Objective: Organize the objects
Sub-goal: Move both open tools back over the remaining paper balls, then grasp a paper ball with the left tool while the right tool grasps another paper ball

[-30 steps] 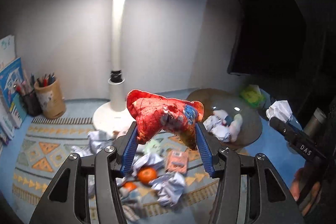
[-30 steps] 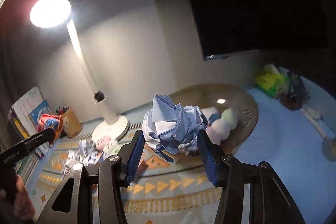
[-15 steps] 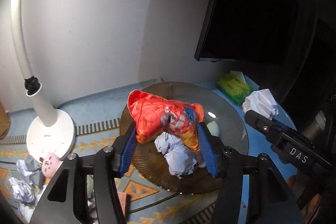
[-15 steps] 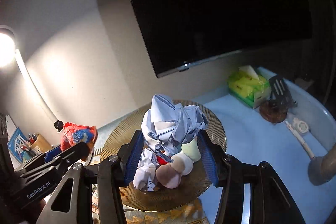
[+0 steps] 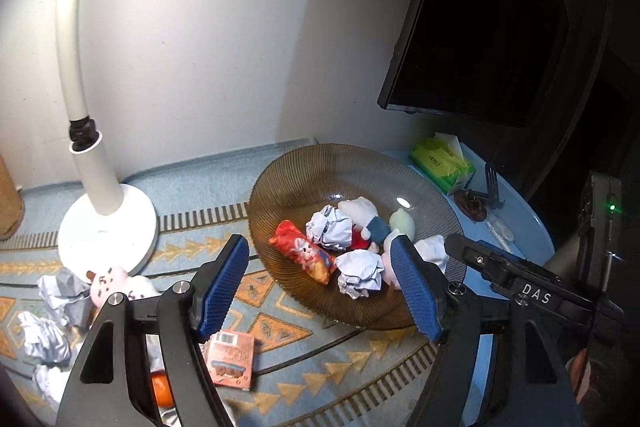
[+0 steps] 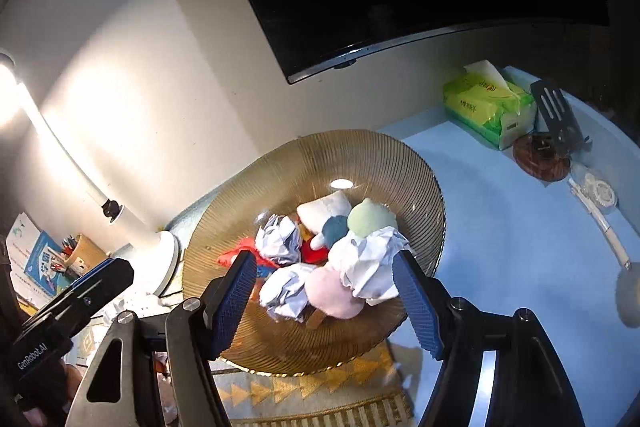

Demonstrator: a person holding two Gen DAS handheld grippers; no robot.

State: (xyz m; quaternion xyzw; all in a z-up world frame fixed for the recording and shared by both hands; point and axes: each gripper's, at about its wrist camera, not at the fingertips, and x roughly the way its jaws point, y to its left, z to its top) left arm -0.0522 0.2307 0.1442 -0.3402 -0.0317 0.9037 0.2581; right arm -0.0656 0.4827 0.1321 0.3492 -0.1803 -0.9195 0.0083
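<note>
here both grippers stand wide open and hold nothing: the left gripper (image 5: 320, 287) at the bottom of its frame, the right gripper (image 6: 326, 297) at the bottom of its own, each hanging above the near edge of the ribbed brown bowl (image 5: 304, 171).

the red snack bag (image 5: 304, 255) lies at centre frame in the left view, inside the bowl, touching crumpled paper balls (image 5: 329, 227). in the right view a larger paper wad (image 6: 372, 263) sits lower centre, on top of a pink soft toy (image 6: 332, 293), with a green toy (image 6: 370, 217) just behind.

the drop looks done, so the step in hand is likely to pull clear and fetch more. to do it well, lift each gripper straight up before swinging left, so the blue pads do not drag the light paper back out. the pile sits toward the near rim; later drops would go better to the bare far side.

at lower left of the left view, loose paper (image 5: 60, 293), a pink toy (image 5: 106, 277), a small orange packet (image 5: 232, 359) and an orange fruit (image 5: 162, 389) wait on the patterned mat (image 5: 280, 335), partly hidden by the gripper body. farther off stand the lamp (image 5: 106, 223) and tissue pack (image 5: 442, 165). the red item deep in the pile is too covered to name.
</note>
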